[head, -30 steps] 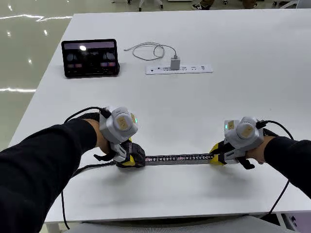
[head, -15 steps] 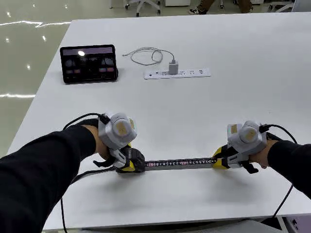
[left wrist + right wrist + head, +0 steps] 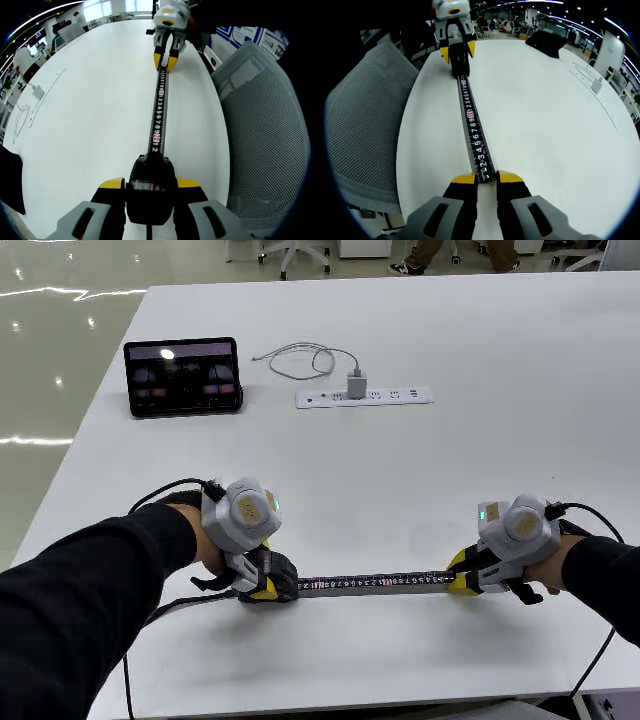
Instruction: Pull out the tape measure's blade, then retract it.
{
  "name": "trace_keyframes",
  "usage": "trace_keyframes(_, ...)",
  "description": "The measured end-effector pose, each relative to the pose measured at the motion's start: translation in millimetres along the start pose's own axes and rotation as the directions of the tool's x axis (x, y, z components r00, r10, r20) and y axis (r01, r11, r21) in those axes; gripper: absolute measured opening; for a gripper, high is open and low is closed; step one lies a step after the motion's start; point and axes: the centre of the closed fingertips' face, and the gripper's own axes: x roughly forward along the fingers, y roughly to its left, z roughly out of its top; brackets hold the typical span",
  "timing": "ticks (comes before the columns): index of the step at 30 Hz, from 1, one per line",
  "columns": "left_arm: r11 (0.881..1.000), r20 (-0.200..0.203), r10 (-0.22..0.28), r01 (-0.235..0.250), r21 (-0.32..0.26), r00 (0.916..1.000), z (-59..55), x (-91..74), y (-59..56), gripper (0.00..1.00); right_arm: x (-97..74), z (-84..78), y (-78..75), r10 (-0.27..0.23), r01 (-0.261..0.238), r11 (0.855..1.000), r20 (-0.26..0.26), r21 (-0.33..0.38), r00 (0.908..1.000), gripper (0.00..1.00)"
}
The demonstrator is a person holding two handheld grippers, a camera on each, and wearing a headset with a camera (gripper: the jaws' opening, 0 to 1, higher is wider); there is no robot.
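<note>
Tape measure case (image 3: 151,187) sits clamped between the jaws of the left gripper (image 3: 262,580), one yellow fingertip (image 3: 112,183) pressed against each flank of the black housing, so the jaws stand only as wide as the case. Its mouth faces straight ahead of that gripper, toward the right gripper (image 3: 460,578).

From the mouth the blade (image 3: 375,582) runs out in one straight line, its long axis joining the two grippers tip to tip. It lies flat and low over the white table (image 3: 450,470), printed face up, and in the head view it follows the table's near edge. The scale begins at the right gripper's end and counts upward toward the case.

The right gripper's jaws are drawn almost together, and the free end of the blade sits between their yellow fingertips (image 3: 465,178). In the right gripper view the blade leads directly forward from those tips to the left gripper and the case it holds. The two grippers are well apart, facing one another along the blade.

Far ahead of both, across the table, stand a tablet (image 3: 183,375) and a power strip (image 3: 365,396) with a charger (image 3: 357,383) and its looped cable (image 3: 300,355). A mesh chair (image 3: 265,125) lies off the table's near edge, beside the blade's line.
</note>
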Motion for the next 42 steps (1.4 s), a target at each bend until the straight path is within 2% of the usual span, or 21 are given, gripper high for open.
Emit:
trace_keyframes(10,1.000,0.000,-0.001,0.001,-0.002,1.0000,-0.1,0.1,0.3,0.33,-1.7,-0.1,0.9,0.001,-0.001,1.000,0.002,0.016,1.0000,0.09)
trace_keyframes(26,1.000,-0.005,0.005,-0.005,0.002,1.0000,-0.8,0.2,0.0,0.33,-1.6,1.7,2.9,0.004,-0.004,1.000,-0.021,-0.012,0.9998,0.10)
trace_keyframes(35,1.000,0.002,0.008,-0.008,-0.001,1.0000,-0.3,0.2,-1.1,0.33,-1.1,2.8,4.8,-0.001,0.001,1.000,-0.030,-0.002,0.9996,0.10)
trace_keyframes(40,1.000,0.000,0.009,-0.009,0.001,1.0000,-0.4,0.2,-0.9,0.33,-2.3,2.5,4.8,-0.004,0.002,0.998,-0.035,-0.058,0.9994,0.11)
trace_keyframes(42,1.000,0.000,0.008,-0.008,0.003,1.0000,-0.5,0.2,-1.2,0.33,-1.4,1.4,2.1,-0.005,0.003,0.999,-0.036,-0.041,0.9993,0.12)
